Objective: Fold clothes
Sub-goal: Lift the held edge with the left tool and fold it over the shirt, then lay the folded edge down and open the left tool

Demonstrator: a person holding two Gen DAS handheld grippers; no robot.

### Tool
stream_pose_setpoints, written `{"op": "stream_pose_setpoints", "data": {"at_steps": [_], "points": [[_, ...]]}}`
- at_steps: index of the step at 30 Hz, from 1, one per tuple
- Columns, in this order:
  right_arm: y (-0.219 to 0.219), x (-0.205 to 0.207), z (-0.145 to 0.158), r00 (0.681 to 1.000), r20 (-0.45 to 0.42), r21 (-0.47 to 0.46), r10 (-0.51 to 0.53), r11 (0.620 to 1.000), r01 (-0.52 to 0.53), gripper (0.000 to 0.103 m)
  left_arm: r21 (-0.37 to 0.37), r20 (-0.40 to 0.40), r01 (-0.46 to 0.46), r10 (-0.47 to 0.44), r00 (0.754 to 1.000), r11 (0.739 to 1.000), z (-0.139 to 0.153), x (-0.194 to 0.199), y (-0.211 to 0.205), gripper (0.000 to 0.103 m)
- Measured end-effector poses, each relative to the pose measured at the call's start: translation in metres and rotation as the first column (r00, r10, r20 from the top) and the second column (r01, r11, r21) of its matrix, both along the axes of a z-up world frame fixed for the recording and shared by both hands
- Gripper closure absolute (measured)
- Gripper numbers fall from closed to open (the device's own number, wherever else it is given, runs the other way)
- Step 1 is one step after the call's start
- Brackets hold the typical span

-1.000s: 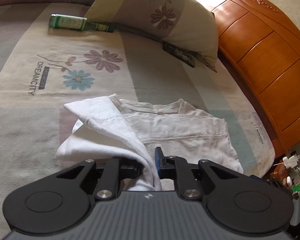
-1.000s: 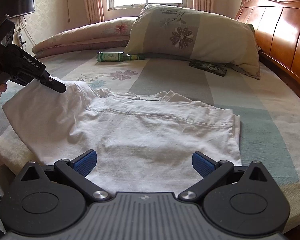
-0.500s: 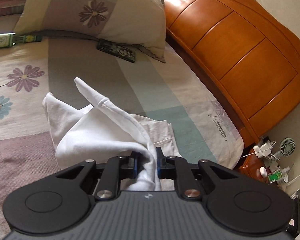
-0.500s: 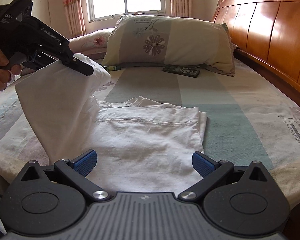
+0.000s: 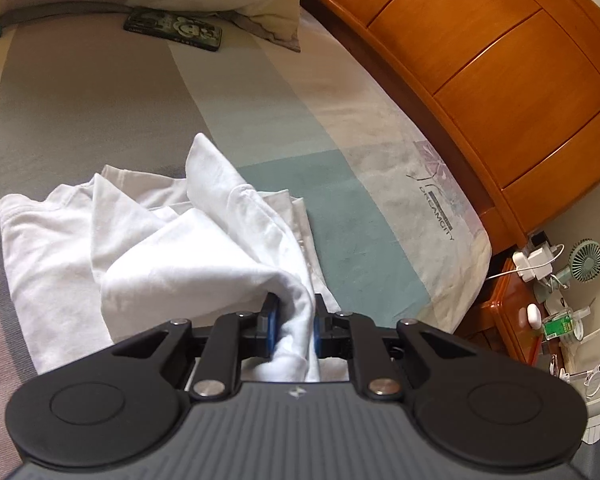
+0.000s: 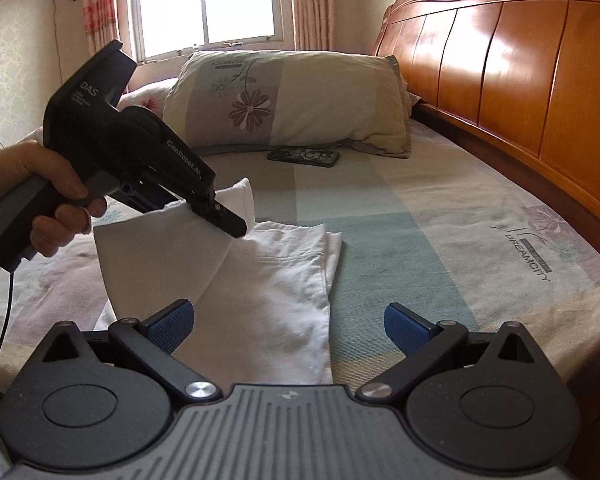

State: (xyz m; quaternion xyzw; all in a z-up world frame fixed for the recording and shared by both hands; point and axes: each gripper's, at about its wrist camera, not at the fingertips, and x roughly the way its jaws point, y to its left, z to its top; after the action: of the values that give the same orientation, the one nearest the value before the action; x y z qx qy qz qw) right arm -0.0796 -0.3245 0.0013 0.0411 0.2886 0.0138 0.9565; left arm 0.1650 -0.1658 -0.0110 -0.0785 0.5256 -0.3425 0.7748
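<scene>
Jaws: left gripper (image 5: 294, 320) pinches white shirt (image 5: 172, 248); right gripper (image 6: 288, 326) open.

We see our left gripper (image 6: 236, 229) as a black pistol-shaped tool with white lettering and a thin black cable (image 6: 2, 320) trailing from its grey handle. Our right gripper (image 6: 288, 326) has blue ribbed pads (image 6: 172, 322), silver screws (image 6: 199, 390) and a ridged grey body.
</scene>
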Motion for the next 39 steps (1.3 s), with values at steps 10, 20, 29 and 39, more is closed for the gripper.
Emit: {"op": "stream_pose_setpoints", "data": {"at_steps": [10, 20, 29, 39], "points": [[-0.008, 0.005, -0.009, 0.999, -0.032, 0.018, -0.02, 1.0, 0.02, 0.0, 0.049, -0.016, 0.045, -0.045, 0.999, 0.998, -0.015, 0.007, -0.029, 0.09], [-0.006, 0.013, -0.018, 0.997, -0.07, 0.017, -0.013, 1.0, 0.015, 0.0, 0.026, -0.064, 0.062, -0.06, 0.996, 0.998, -0.033, 0.012, -0.045, 0.066], [-0.006, 0.015, -0.021, 0.996, -0.087, 0.025, -0.018, 0.999, 0.02, 0.0, -0.219, -0.128, 0.094, -0.124, 0.984, 0.971, -0.016, 0.015, -0.041, 0.037], [-0.018, 0.009, -0.023, 0.995, -0.093, 0.084, -0.026, 0.996, 0.033, 0.0, -0.09, 0.08, 0.201, -0.194, 0.978, 0.976, 0.01, -0.012, -0.007, 0.032]]}}
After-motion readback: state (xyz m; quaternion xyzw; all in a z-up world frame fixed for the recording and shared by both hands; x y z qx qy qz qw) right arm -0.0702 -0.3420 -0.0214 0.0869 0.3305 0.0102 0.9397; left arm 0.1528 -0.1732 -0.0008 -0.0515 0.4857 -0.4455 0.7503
